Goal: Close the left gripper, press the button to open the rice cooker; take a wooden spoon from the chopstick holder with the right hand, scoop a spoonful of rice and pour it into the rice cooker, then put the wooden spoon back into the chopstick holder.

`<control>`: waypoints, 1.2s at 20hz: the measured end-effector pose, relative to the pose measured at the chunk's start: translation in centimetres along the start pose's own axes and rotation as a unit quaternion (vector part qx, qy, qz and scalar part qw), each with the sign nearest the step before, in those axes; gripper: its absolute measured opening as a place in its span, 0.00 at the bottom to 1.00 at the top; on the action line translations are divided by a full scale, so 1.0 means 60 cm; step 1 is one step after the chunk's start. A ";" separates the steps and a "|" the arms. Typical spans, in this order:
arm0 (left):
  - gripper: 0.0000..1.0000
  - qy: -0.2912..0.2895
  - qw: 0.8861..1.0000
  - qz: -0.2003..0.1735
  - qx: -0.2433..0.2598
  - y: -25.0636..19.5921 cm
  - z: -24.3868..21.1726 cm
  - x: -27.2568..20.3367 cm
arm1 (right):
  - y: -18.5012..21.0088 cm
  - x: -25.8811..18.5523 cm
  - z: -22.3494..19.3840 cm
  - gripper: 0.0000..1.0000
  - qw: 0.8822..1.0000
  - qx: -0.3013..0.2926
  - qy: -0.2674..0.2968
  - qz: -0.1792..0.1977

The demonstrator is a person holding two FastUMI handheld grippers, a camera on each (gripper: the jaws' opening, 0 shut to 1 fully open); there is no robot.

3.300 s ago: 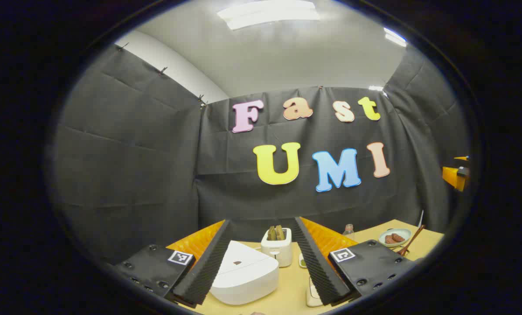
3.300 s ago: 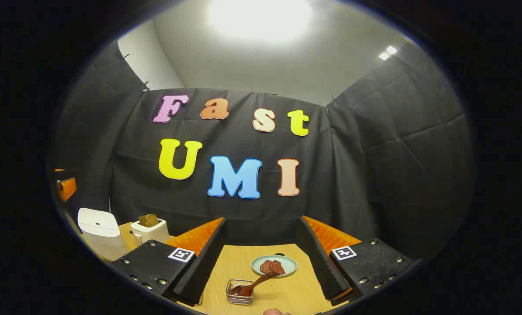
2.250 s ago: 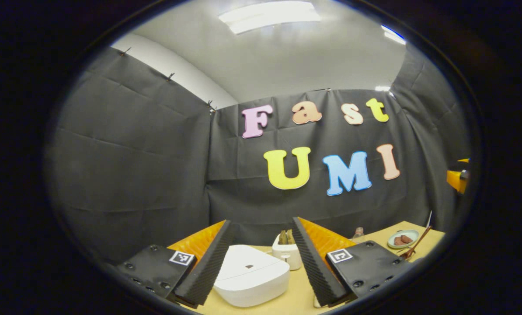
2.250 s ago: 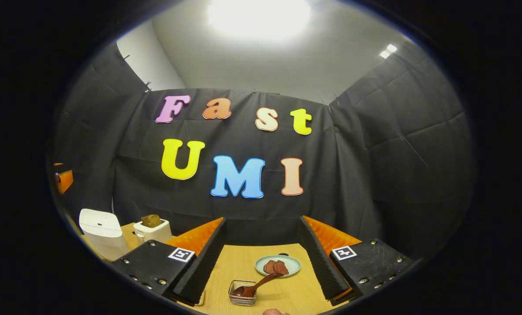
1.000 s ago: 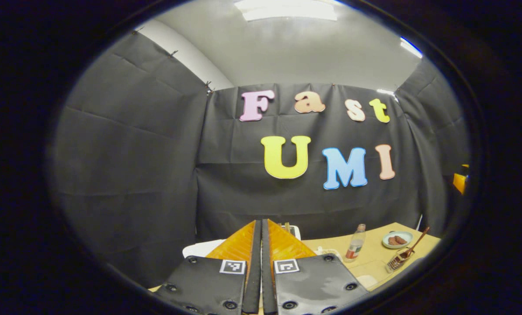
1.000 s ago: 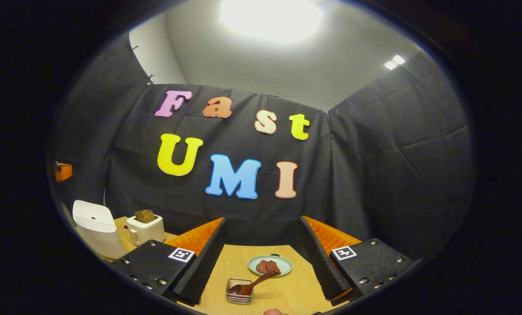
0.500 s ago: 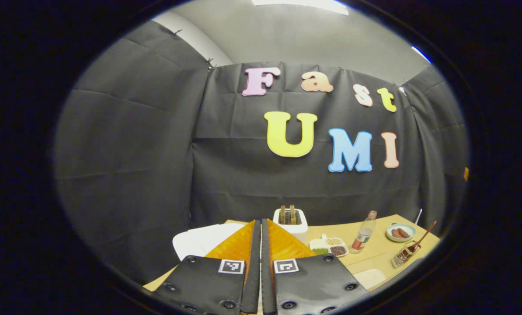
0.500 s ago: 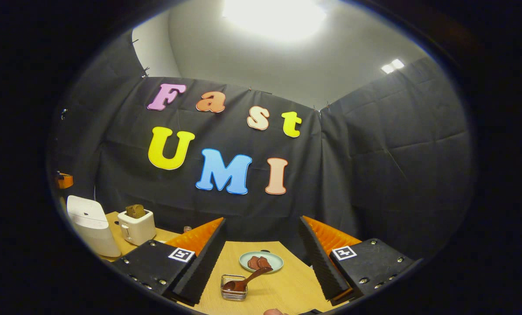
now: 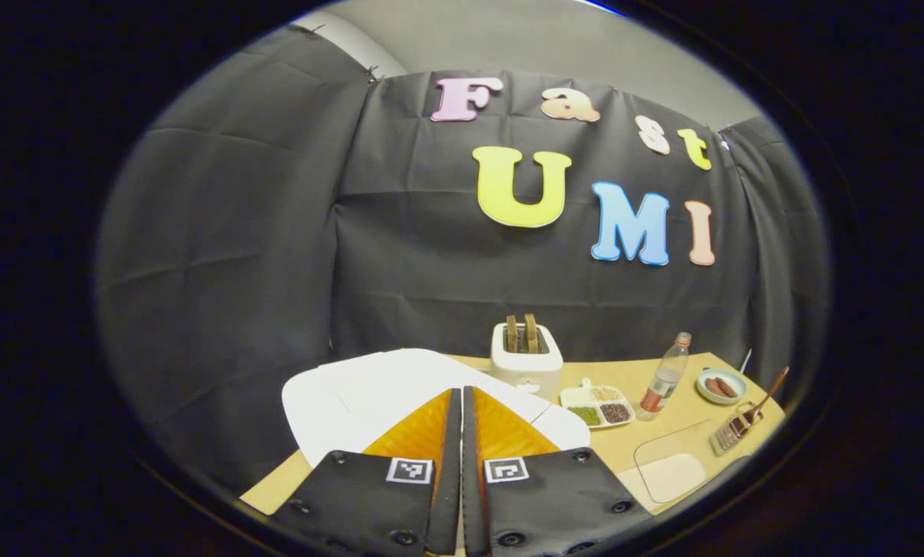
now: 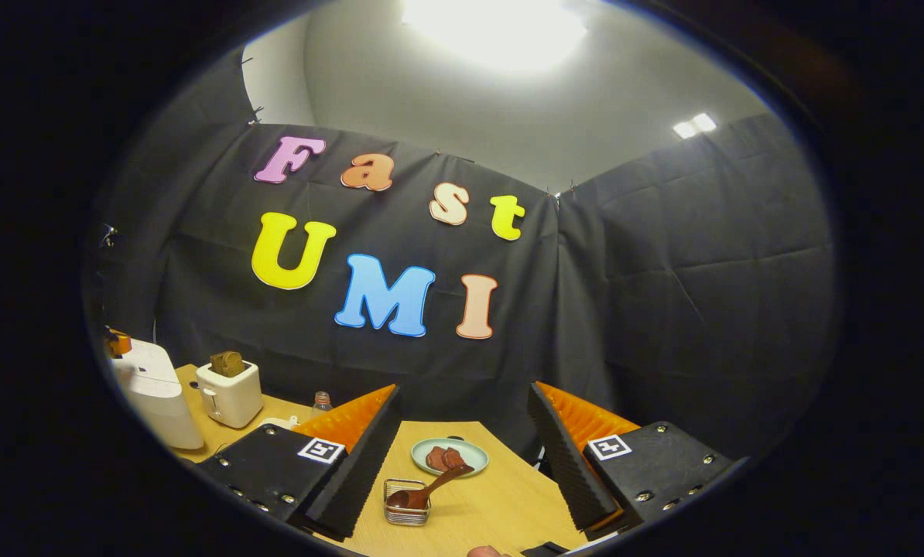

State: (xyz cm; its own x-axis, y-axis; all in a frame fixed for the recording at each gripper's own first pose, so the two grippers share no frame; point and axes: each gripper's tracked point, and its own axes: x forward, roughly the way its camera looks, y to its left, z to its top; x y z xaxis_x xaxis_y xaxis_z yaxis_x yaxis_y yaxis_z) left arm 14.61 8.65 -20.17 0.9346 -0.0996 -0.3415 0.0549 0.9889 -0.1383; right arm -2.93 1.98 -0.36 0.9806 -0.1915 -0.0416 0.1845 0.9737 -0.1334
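Overhead, a ceiling light glares above the black cloth walls, and a wooden counter [image 10: 501,503] carries everything. On it a wire chopstick holder [image 10: 406,501] holds the wooden spoon [image 10: 425,490], beside a plate [image 10: 470,456] of brown slices. The white rice cooker [image 9: 369,391], lid down, lies under the left hand-held gripper [image 9: 462,402], whose fingers are clenched together on nothing. Behind stands a toaster [image 9: 525,363] with bread. The right hand-held gripper [image 10: 462,429] hangs released.
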 end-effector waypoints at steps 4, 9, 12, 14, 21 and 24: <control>0.11 0.031 0.999 -0.001 0.007 -0.001 -0.044 0.016 | 0.000 -0.005 -0.008 0.98 1.000 -0.001 0.007 -0.005; 0.11 0.041 0.999 -0.001 0.021 -0.006 -0.064 0.025 | -0.001 -0.002 -0.004 0.99 1.000 -0.006 0.006 -0.006; 0.11 0.045 0.999 0.005 0.017 -0.006 -0.068 0.024 | -0.001 0.000 -0.003 0.98 1.000 -0.005 0.003 -0.002; 0.11 0.047 0.999 0.008 0.008 -0.006 -0.066 0.025 | -0.002 0.004 -0.004 0.98 1.000 -0.002 0.003 0.001; 0.10 -0.025 0.998 0.045 0.041 0.000 0.039 -0.001 | -0.020 0.016 -0.005 0.98 1.000 0.011 -0.004 0.015; 0.09 -0.065 0.995 0.064 0.046 0.013 0.100 -0.026 | -0.025 0.026 -0.008 0.98 0.999 0.021 -0.004 0.023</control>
State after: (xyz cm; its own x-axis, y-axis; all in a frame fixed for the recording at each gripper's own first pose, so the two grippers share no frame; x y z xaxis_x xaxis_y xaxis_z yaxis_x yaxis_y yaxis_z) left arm 15.32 10.22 -14.16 0.9731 0.0374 -0.2272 -0.0416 0.9990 -0.0137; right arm -1.69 0.14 -0.69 0.9886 -0.1451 -0.0391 0.1412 0.9860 -0.0890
